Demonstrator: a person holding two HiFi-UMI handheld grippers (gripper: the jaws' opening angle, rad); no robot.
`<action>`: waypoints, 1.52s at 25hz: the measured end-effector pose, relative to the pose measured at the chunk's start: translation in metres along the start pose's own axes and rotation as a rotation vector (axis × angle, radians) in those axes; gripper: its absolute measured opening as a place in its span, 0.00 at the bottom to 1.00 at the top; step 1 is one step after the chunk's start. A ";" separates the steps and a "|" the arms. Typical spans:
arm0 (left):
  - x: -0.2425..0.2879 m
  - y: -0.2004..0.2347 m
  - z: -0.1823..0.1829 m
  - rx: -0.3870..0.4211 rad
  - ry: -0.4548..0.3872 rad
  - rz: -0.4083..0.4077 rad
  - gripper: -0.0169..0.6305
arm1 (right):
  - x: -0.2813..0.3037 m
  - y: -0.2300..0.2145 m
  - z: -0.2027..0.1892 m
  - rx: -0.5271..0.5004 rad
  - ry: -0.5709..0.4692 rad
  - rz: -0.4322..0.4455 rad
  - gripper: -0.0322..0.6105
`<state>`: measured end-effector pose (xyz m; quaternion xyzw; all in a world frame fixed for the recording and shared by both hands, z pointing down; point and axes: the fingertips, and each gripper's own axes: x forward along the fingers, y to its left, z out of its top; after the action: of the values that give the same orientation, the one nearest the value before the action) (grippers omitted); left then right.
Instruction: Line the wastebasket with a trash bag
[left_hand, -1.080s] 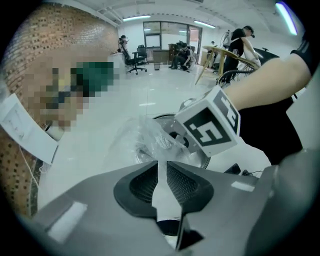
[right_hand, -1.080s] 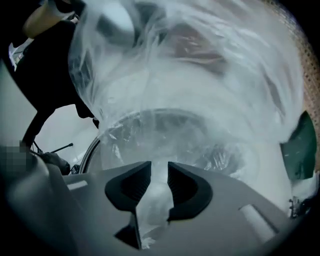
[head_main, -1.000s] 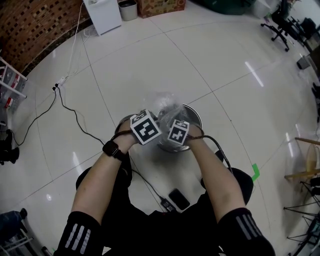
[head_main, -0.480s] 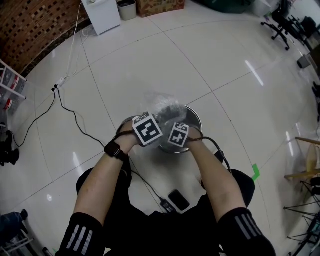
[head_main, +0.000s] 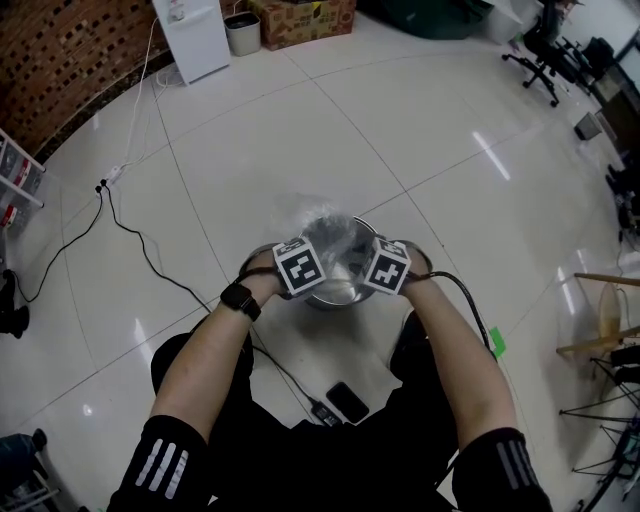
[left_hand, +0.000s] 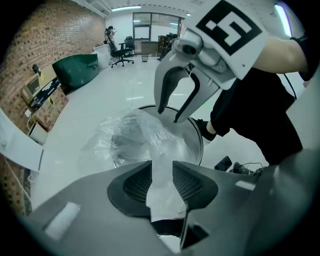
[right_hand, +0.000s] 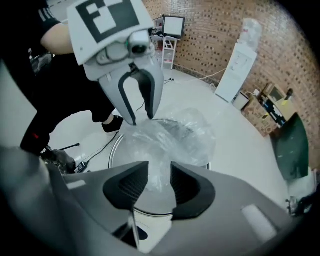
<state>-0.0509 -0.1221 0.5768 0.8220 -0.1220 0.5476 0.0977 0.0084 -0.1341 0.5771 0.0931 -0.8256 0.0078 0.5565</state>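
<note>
A round metal wastebasket (head_main: 345, 292) stands on the white floor in front of the person's knees. A crumpled clear trash bag (head_main: 318, 222) lies over its far rim and mouth. Both grippers hover over the near rim, pointing steeply down. In the left gripper view, my left gripper (left_hand: 162, 172) has a white band of bag film (left_hand: 161, 187) filling the gap between its pads; its jaws are opening. My right gripper (right_hand: 160, 175) also has translucent film (right_hand: 159, 167) between its pads, and its jaws are opening too. Each gripper shows in the other's view, above the basket rim (left_hand: 197, 135).
A dark phone (head_main: 345, 400) and a black cable (head_main: 150, 250) lie on the floor near the person's legs. Far back stand a white cabinet (head_main: 185, 35), a small bin (head_main: 242, 33) and a cardboard box (head_main: 300, 18). An office chair (head_main: 545, 45) is at the back right.
My right gripper has moved right and upward, away from the left one. The left gripper has shifted a little over the basket. The bag now spreads wider across the basket's mouth.
</note>
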 end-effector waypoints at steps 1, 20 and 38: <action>0.000 -0.002 0.003 0.006 -0.007 -0.003 0.22 | -0.008 -0.003 0.003 -0.015 -0.016 -0.028 0.29; -0.026 0.008 0.023 0.018 -0.078 0.009 0.19 | -0.008 -0.005 0.008 -0.147 -0.002 -0.119 0.06; -0.041 0.016 -0.029 -0.020 0.045 0.069 0.19 | -0.048 0.008 -0.138 0.108 0.148 -0.009 0.06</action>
<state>-0.0966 -0.1253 0.5498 0.8037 -0.1537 0.5678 0.0896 0.1516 -0.1031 0.5862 0.1260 -0.7801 0.0569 0.6102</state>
